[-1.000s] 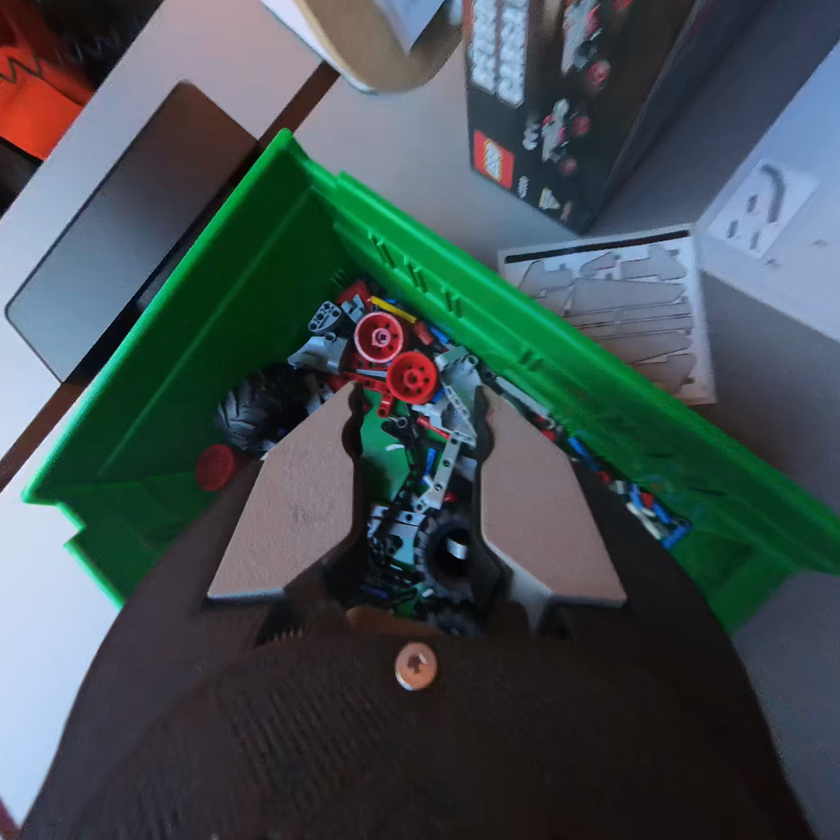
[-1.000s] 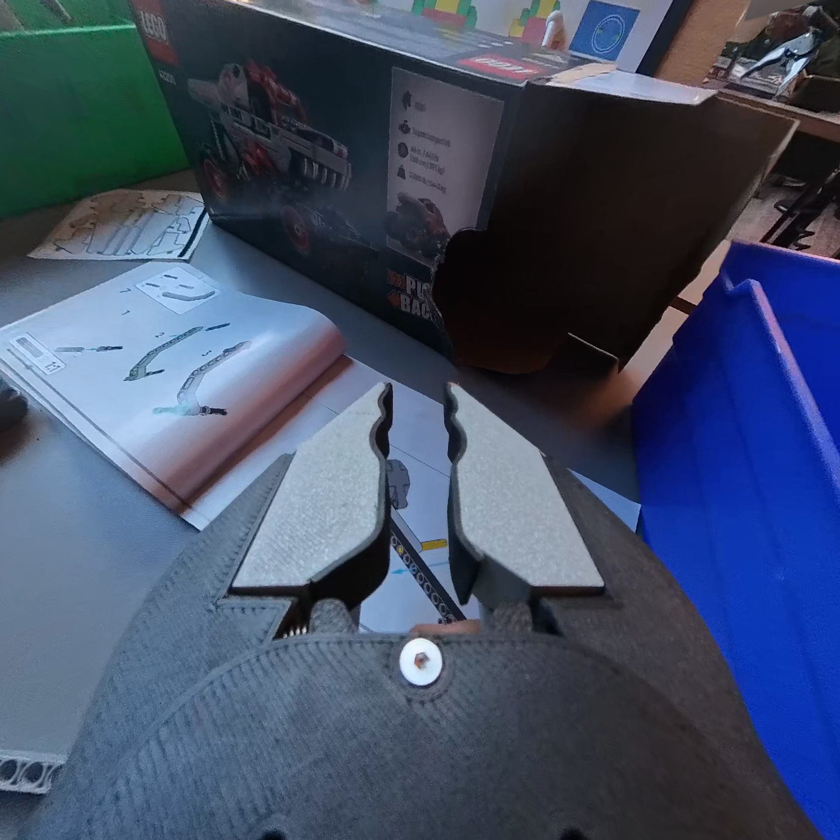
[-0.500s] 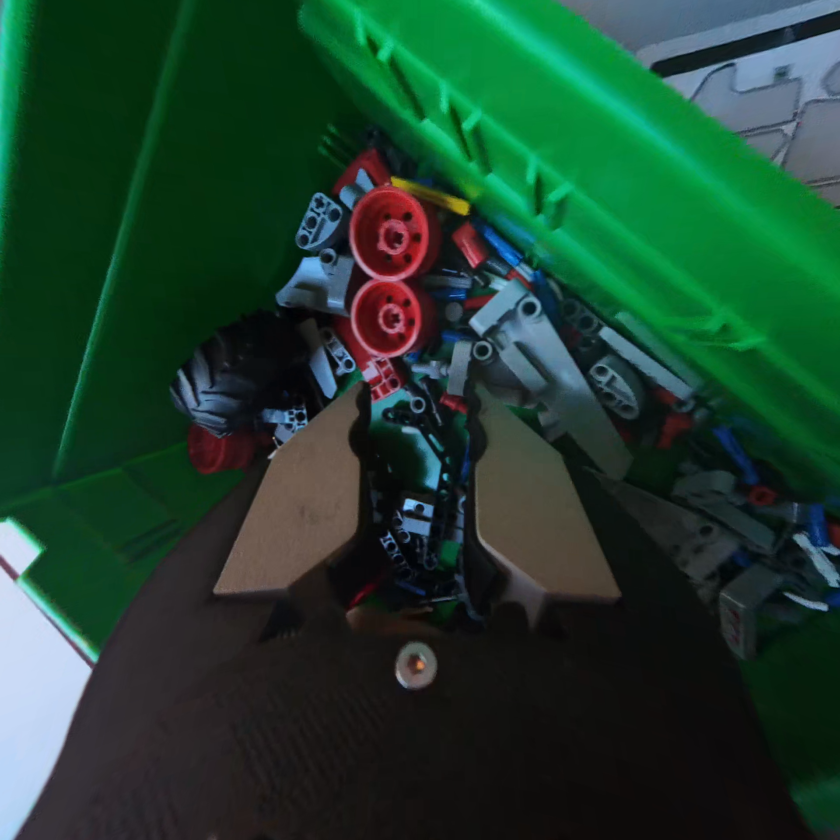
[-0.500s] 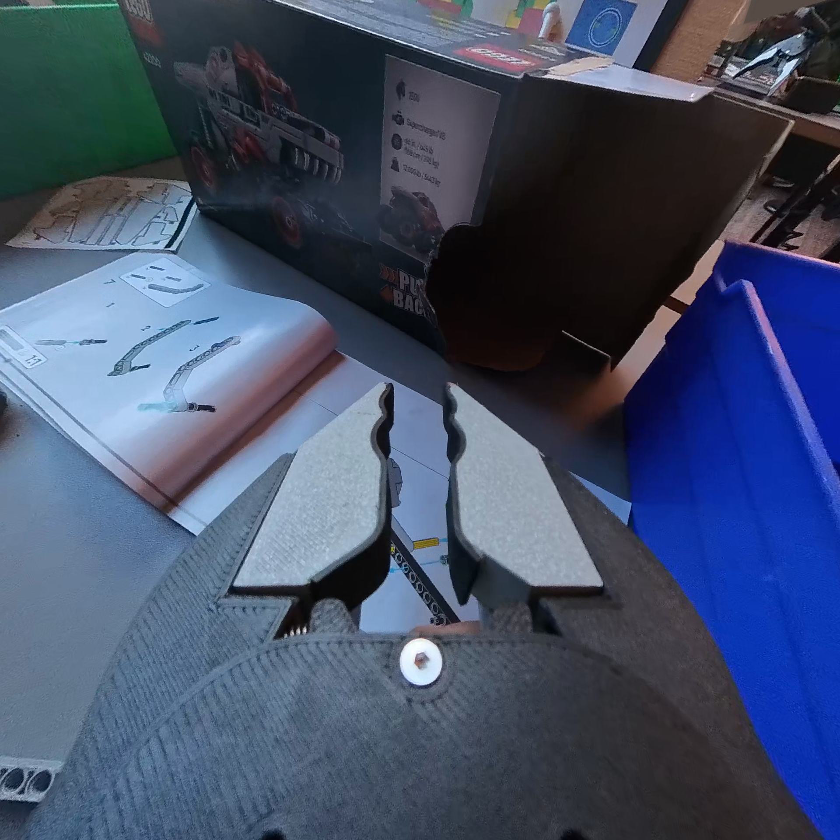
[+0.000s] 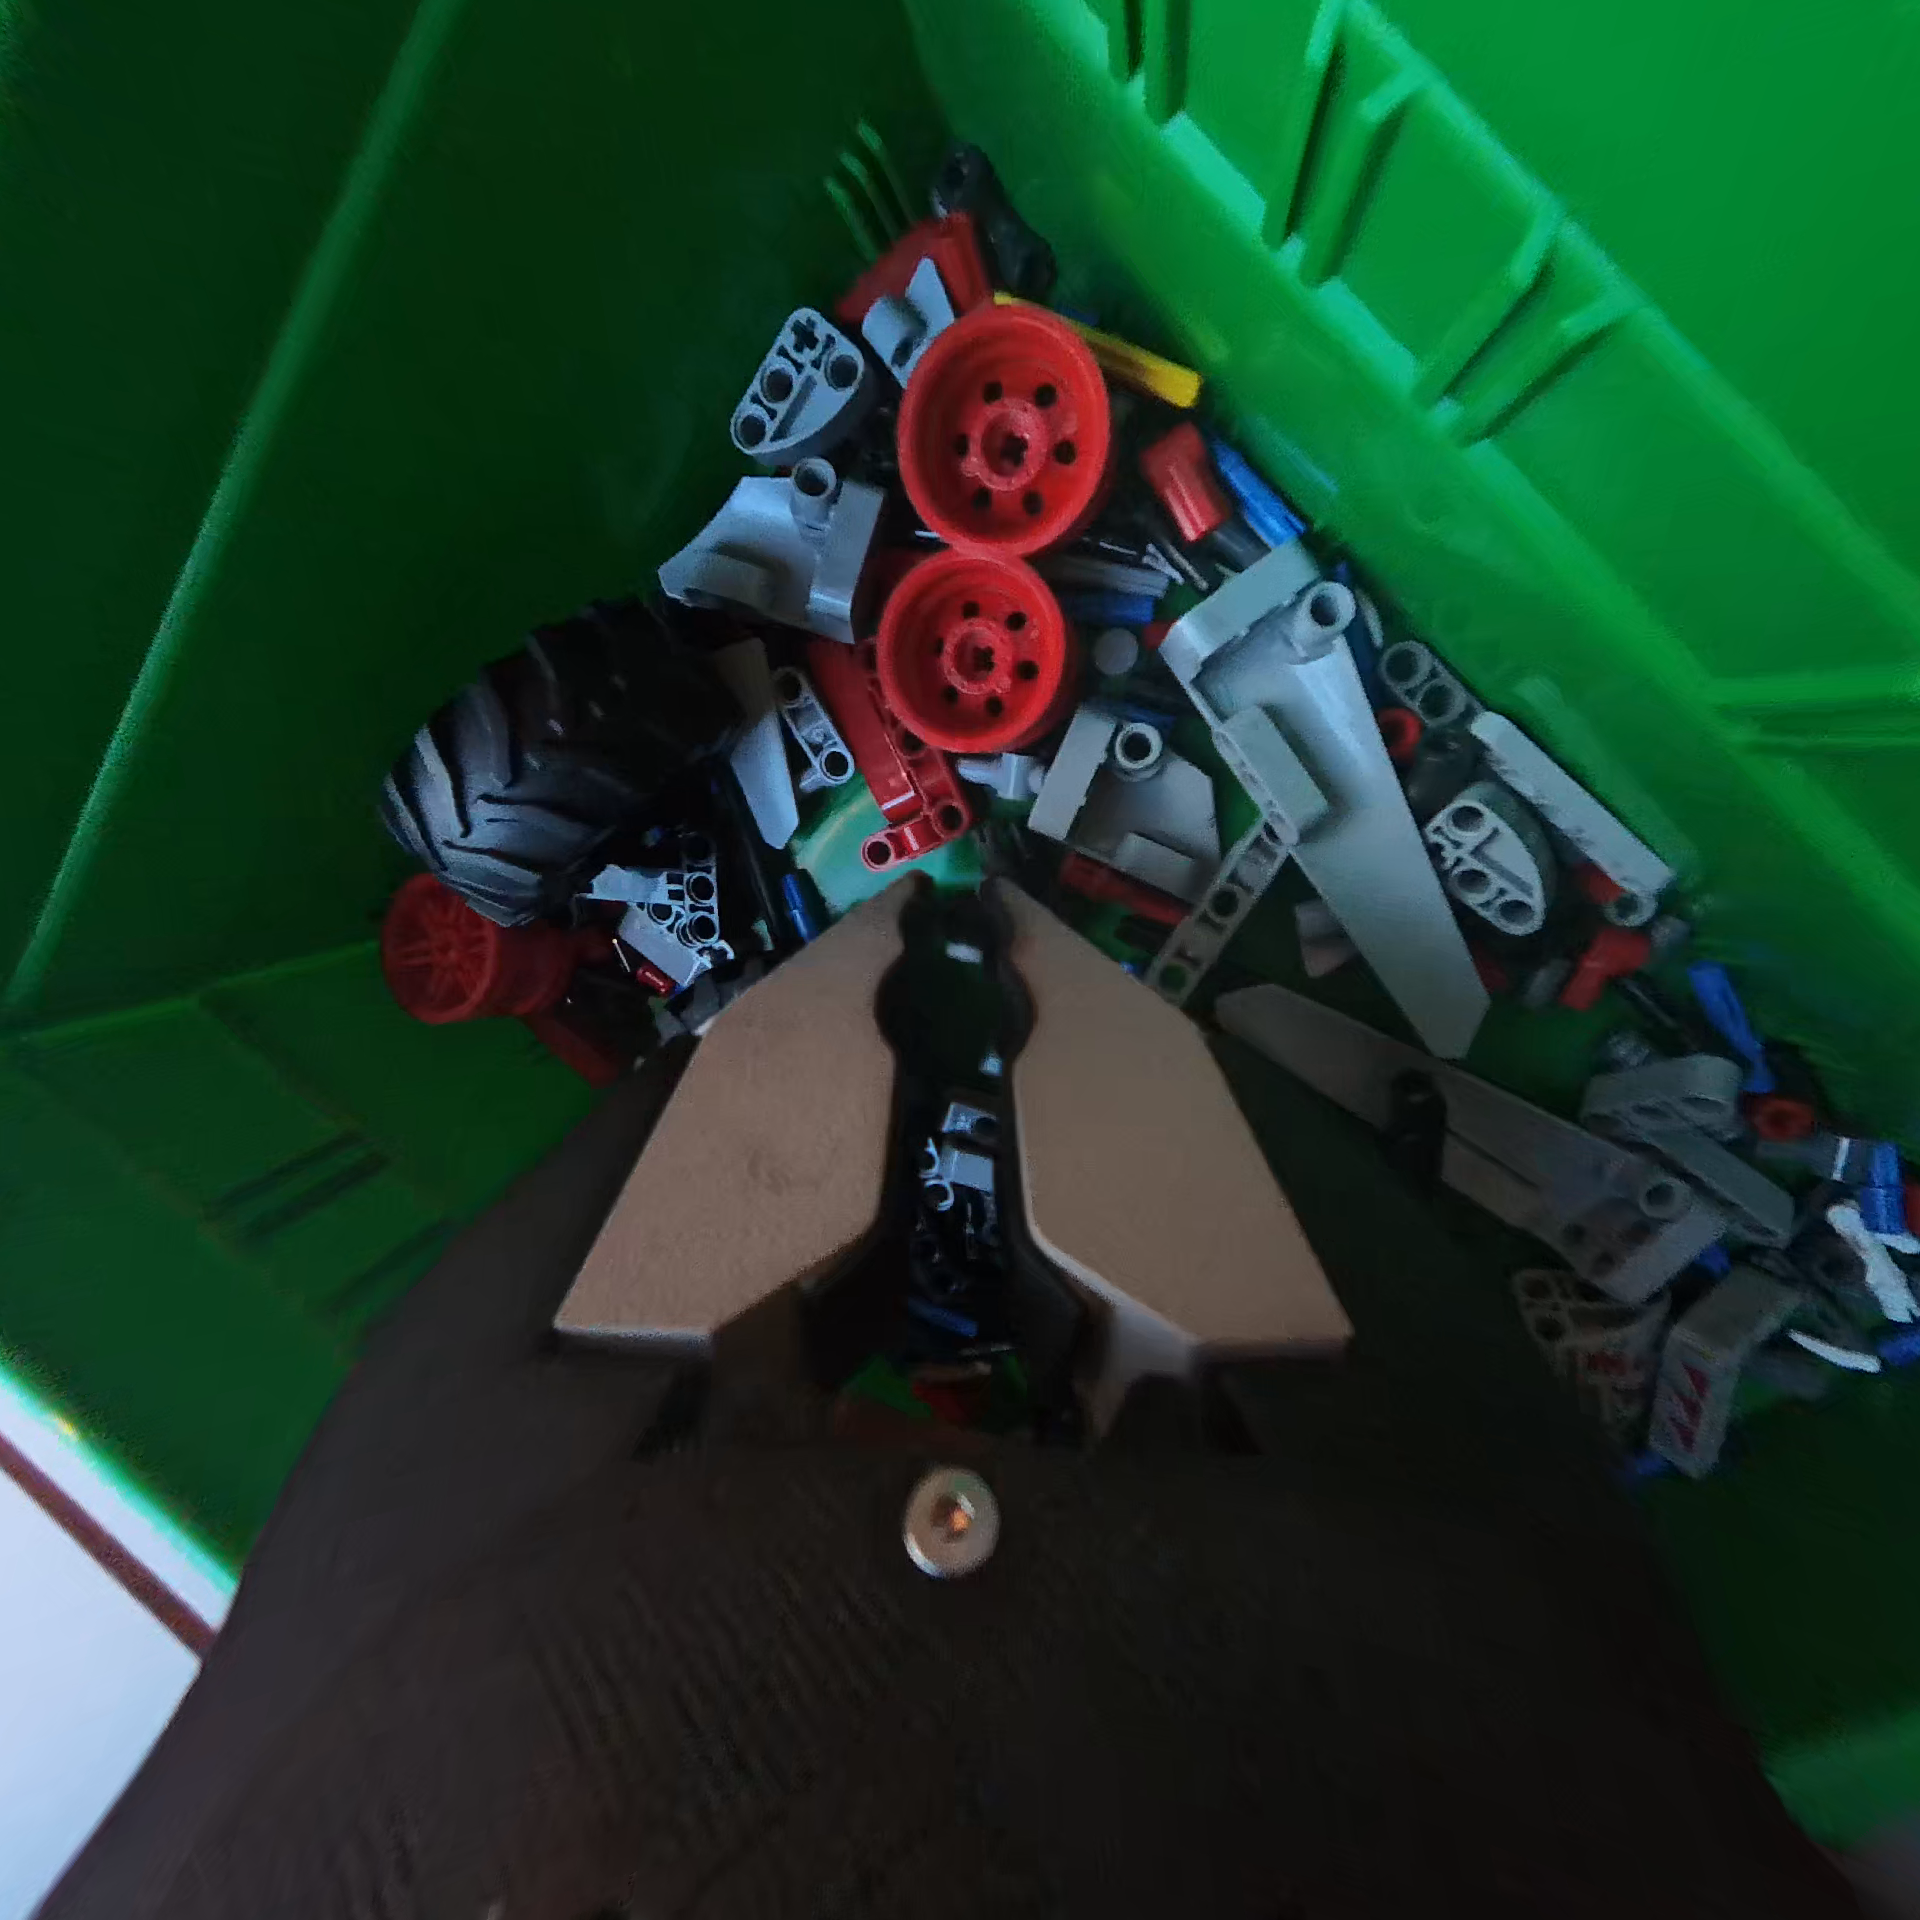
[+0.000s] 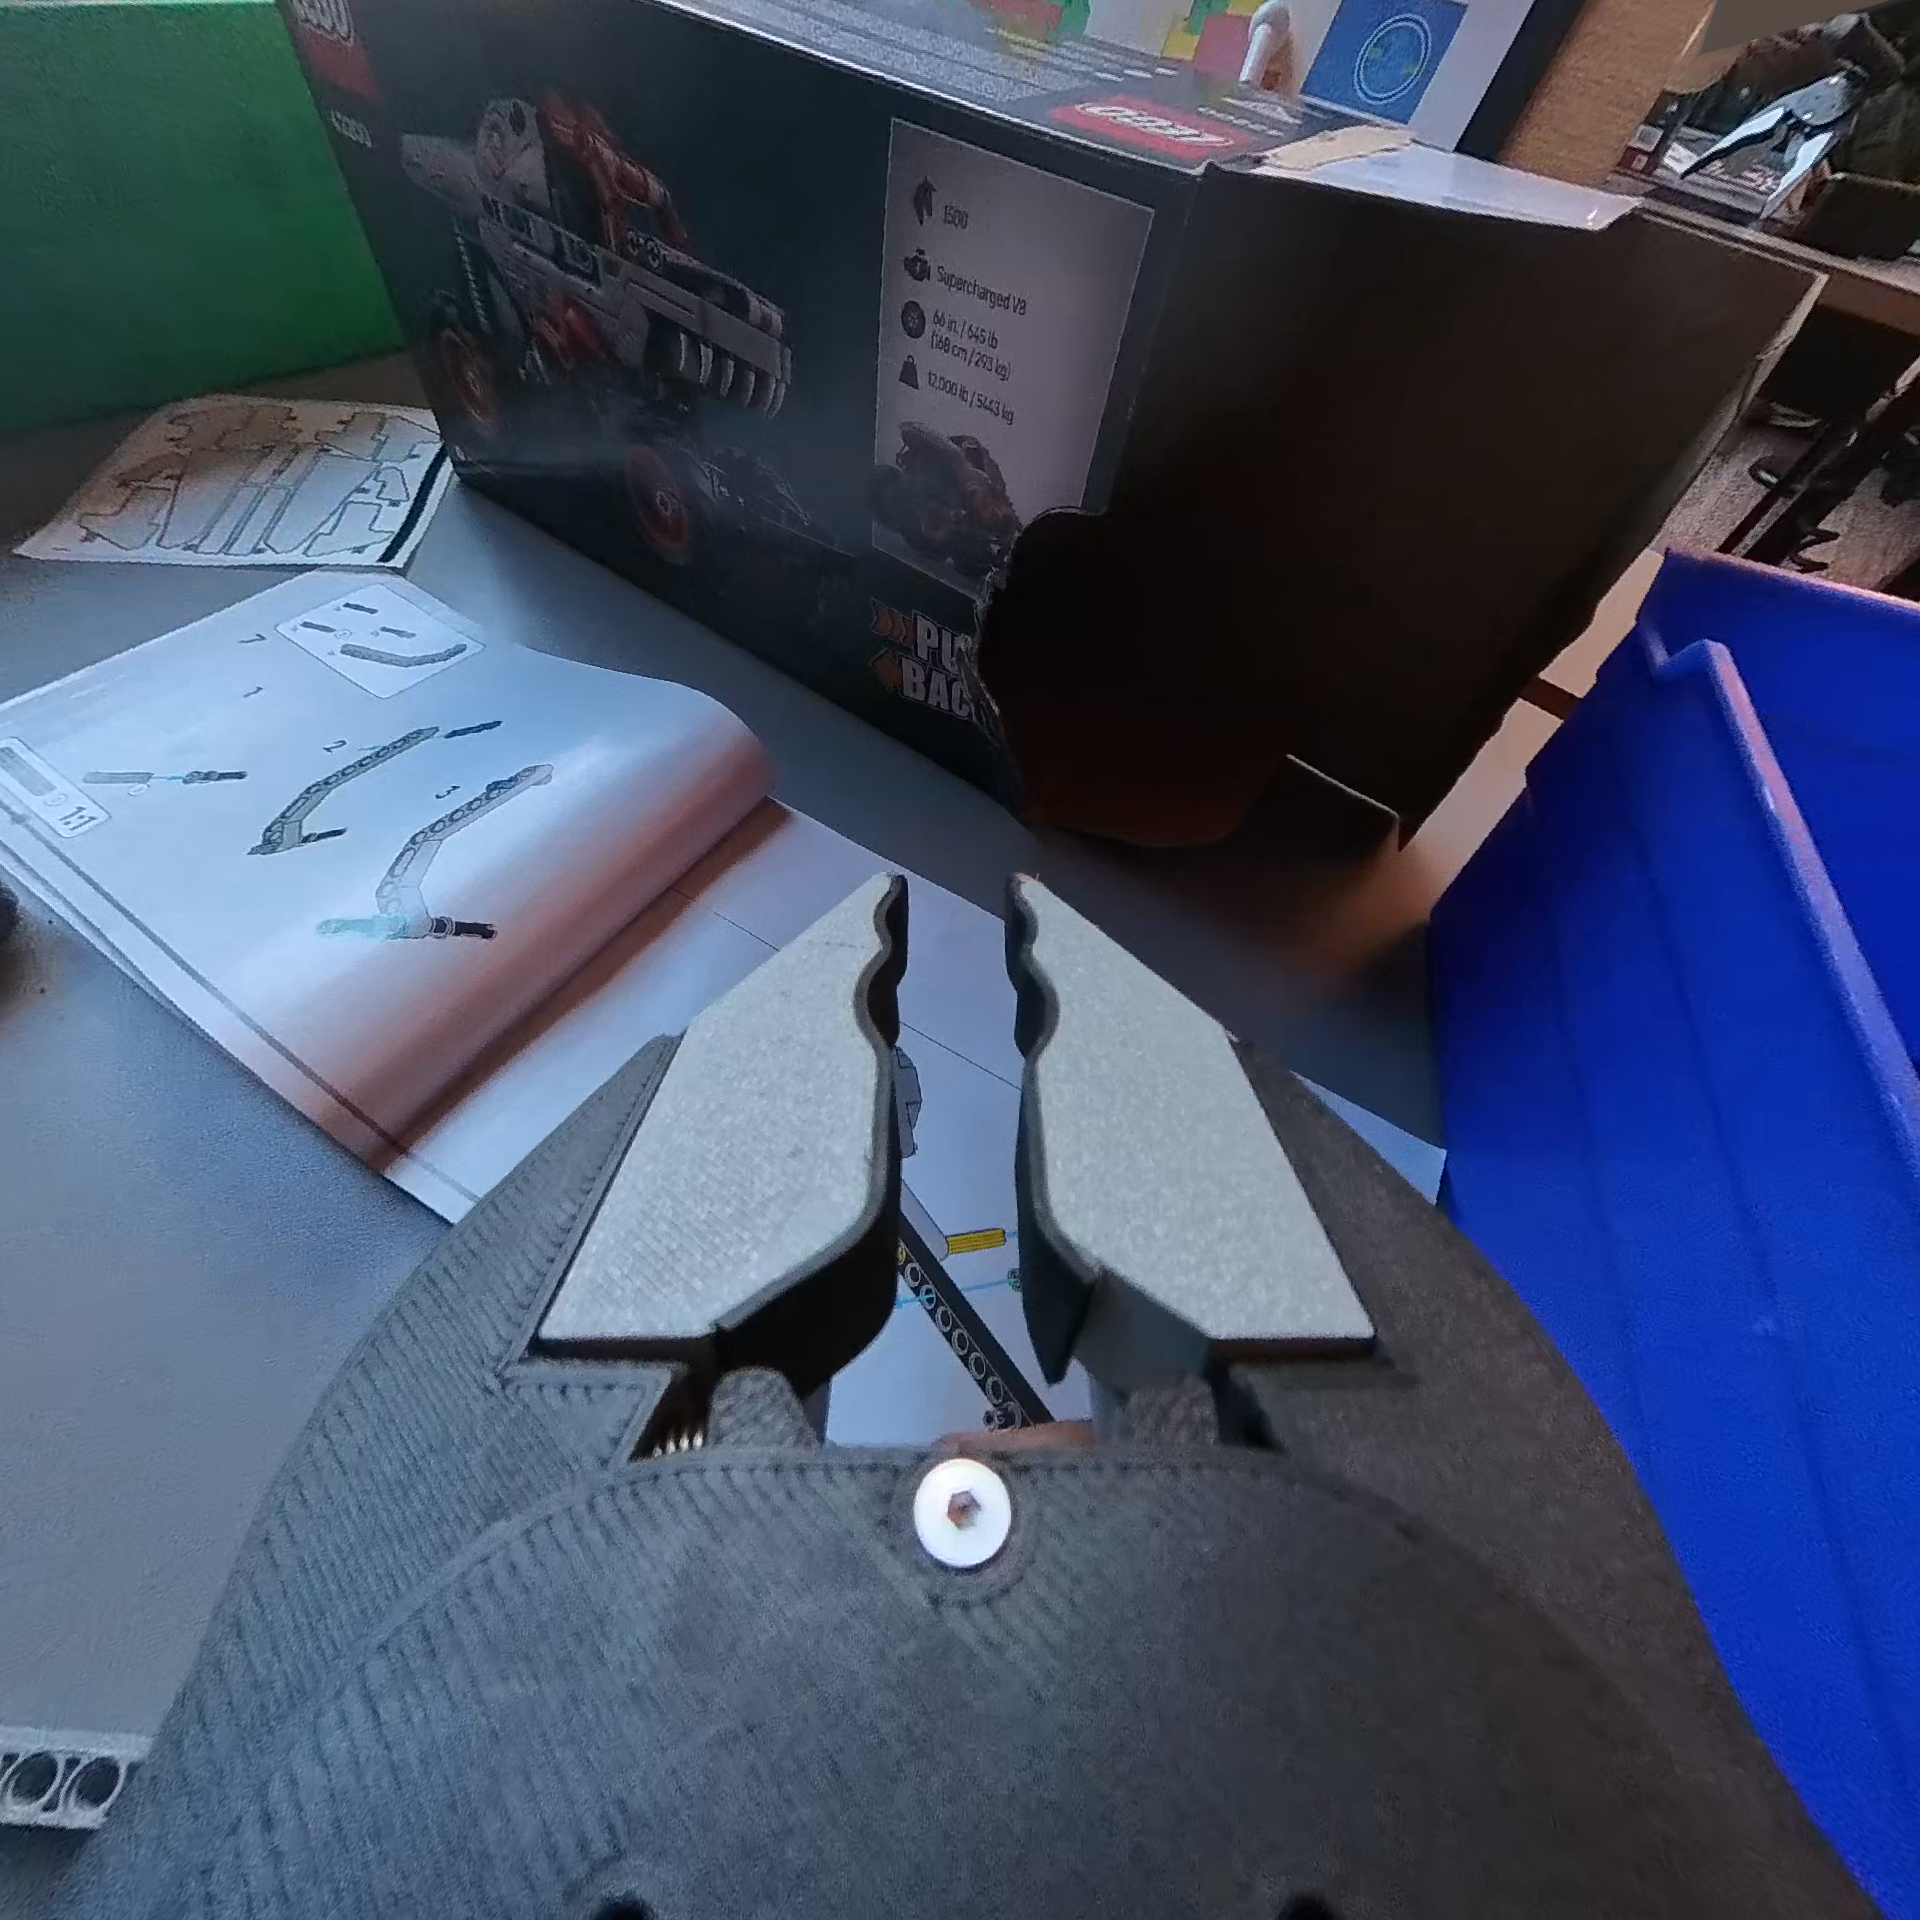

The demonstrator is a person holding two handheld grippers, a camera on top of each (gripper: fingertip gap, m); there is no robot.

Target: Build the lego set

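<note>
My left gripper [image 5: 956, 894] is deep inside the green bin [image 5: 520, 312], low over a heap of loose lego parts. Its jaws are nearly closed on a small black lego piece [image 5: 958, 951] at the tips. Just beyond the tips lie two red wheel hubs [image 5: 1003, 431], a black tyre [image 5: 540, 758] and a long grey panel [image 5: 1340, 790]. My right gripper [image 6: 956, 894] hovers over the open instruction booklet [image 6: 416, 810] on the grey table. Its jaws stand a narrow gap apart and hold nothing.
The dark lego box [image 6: 831, 312] stands behind the booklet. A blue bin [image 6: 1714, 1039] is close on the right. A sticker sheet [image 6: 260, 488] lies at the back left beside the green bin [image 6: 156, 208]. A grey beam [image 6: 52, 1777] lies at the bottom left. One gripper's finger ends stand about 50 cm off the other's.
My left gripper has gone down from above the bin into the parts heap, and its jaws have closed from wide open to a narrow gap around a black piece. The right gripper has barely moved.
</note>
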